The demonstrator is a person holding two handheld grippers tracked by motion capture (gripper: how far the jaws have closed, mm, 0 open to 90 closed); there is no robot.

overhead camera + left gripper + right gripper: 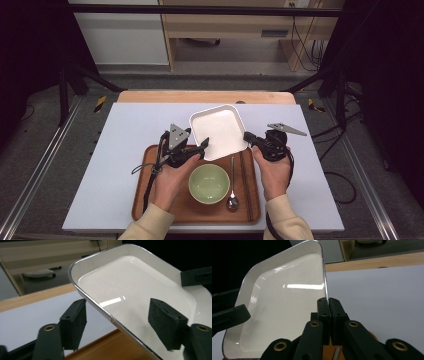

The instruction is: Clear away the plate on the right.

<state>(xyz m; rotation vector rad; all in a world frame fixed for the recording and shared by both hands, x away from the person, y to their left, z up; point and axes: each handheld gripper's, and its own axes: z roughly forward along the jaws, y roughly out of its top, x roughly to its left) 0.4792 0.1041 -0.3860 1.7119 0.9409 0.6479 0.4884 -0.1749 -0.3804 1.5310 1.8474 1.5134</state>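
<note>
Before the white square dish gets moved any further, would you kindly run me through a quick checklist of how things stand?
1. Right gripper clamped on the white square dish's rim: ok.
2. Left gripper closed on the opposite rim: not ok; jaws open, straddling it.
3. Dish level: not ok, tilted.
4. Dish empty, nothing to spill: ok.
5. Green round bowl, metal spoon and dark chopsticks resting on the brown wooden tray: ok.
</note>
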